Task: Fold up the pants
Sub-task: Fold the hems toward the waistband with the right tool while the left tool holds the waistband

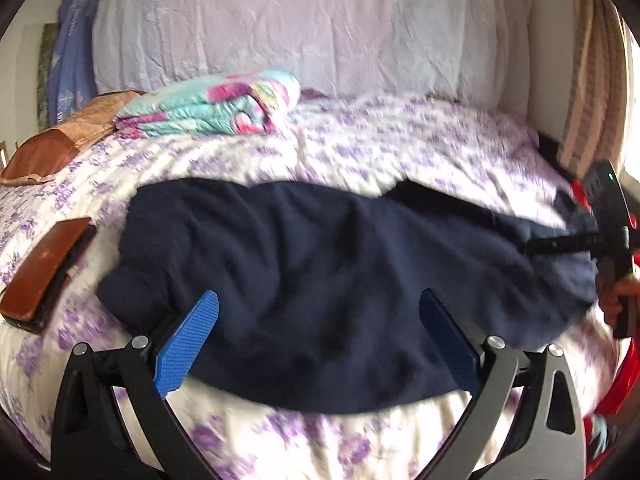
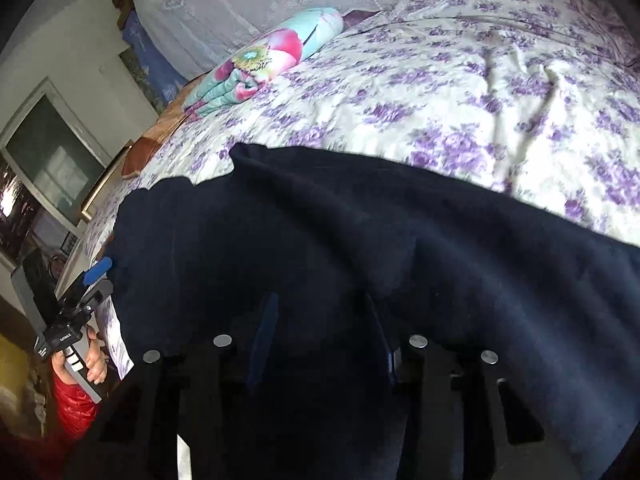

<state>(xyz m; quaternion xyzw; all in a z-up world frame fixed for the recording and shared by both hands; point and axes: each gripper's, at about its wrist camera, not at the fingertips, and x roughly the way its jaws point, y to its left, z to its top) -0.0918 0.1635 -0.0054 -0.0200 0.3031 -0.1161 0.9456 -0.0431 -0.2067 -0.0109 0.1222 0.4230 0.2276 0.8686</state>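
Dark navy pants (image 1: 320,264) lie crumpled across the near part of a bed with a purple-flowered sheet (image 1: 360,140). My left gripper (image 1: 319,294) hovers over their near edge, its blue pads (image 1: 196,332) spread wide with nothing pressed between them. In the right wrist view the pants (image 2: 400,260) fill the lower frame. My right gripper (image 2: 320,300) sits low over them in shadow, its fingers apart and not pinching any fabric. The right gripper (image 1: 560,244) also shows side-on at the pants' right end, held by a hand (image 1: 620,300).
A folded turquoise and pink blanket (image 1: 216,108) and a brown cushion (image 1: 52,148) lie at the far left of the bed. A brown phone case (image 1: 44,272) rests on the sheet left of the pants. A pale bolster (image 1: 300,28) lines the far side; striped curtains (image 1: 592,92) hang at right.
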